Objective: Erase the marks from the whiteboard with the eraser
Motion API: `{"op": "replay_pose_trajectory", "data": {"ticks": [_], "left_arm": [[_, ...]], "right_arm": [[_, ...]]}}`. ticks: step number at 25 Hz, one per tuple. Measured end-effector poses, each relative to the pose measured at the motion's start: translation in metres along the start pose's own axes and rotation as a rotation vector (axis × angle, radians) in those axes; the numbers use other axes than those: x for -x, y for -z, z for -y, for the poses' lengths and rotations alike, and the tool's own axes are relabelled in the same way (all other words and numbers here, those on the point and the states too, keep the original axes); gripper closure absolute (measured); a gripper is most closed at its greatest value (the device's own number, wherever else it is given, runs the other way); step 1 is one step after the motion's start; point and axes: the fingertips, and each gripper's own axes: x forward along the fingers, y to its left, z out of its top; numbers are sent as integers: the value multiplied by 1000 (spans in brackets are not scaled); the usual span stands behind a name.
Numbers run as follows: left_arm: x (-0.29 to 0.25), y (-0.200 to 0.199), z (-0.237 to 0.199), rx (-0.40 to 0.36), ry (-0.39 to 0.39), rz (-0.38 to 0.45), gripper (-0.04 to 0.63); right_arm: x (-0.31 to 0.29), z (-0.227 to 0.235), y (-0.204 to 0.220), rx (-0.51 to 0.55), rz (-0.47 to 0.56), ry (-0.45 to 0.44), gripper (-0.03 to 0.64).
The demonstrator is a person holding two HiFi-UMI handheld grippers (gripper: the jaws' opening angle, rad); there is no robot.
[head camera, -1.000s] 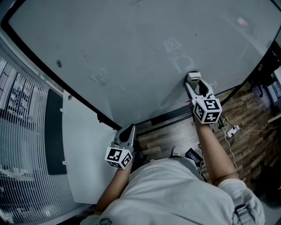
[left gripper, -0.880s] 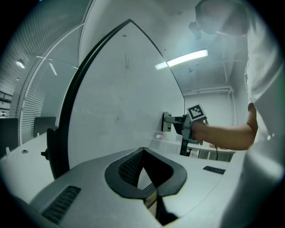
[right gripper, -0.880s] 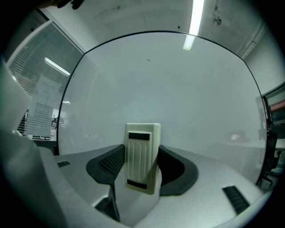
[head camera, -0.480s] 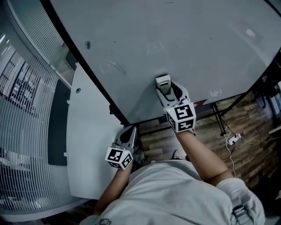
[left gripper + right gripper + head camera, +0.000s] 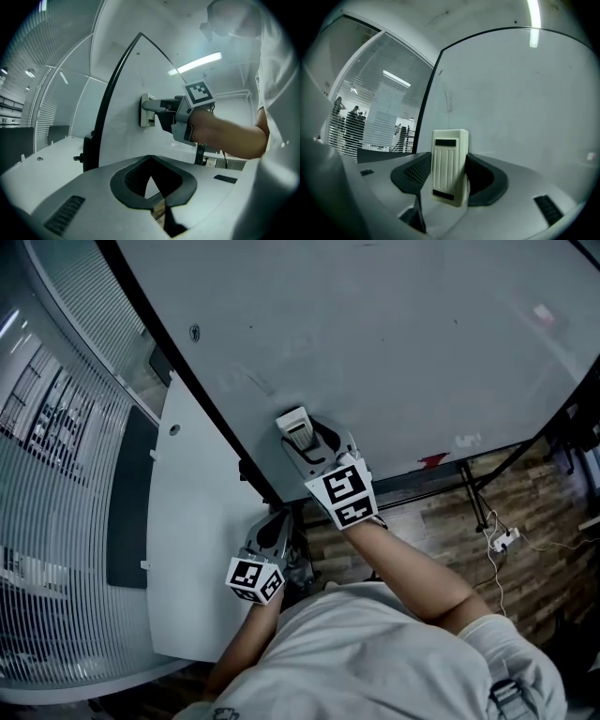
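The whiteboard (image 5: 394,343) fills the top of the head view, tilted, with faint smudged marks (image 5: 246,382) near its lower left edge. My right gripper (image 5: 302,439) is shut on the cream ribbed eraser (image 5: 293,424) and holds it flat against the board just below those marks. In the right gripper view the eraser (image 5: 449,164) stands upright between the dark pads (image 5: 415,176), and a thin dark streak (image 5: 447,101) shows on the board above it. My left gripper (image 5: 269,532) hangs low by my body, off the board, shut on nothing. The left gripper (image 5: 150,161) looks at the eraser (image 5: 146,110) side-on.
The board's black frame (image 5: 202,442) runs diagonally at left, next to a white panel (image 5: 187,549) and a glass wall with blinds (image 5: 56,427). A red item (image 5: 433,460) lies at the board's lower edge. Cables and a power strip (image 5: 502,540) lie on the wooden floor (image 5: 441,521).
My right gripper has swept the eraser leftward along the lower part of the board, toward its left edge. The left gripper has stayed where it was.
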Motion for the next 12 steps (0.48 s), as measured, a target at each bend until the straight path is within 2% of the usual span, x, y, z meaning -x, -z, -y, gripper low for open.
{"op": "replay_pose_trajectory", "data": {"ticks": [4,12], "left_arm": [[-9,1,6,-4,12,-7,589],[-50,2,35,-17,66,-24,589]], "right_arm": [[15,24,-7,-38,14,17,380],[80,143,-6,-126,43,163,380]]}}
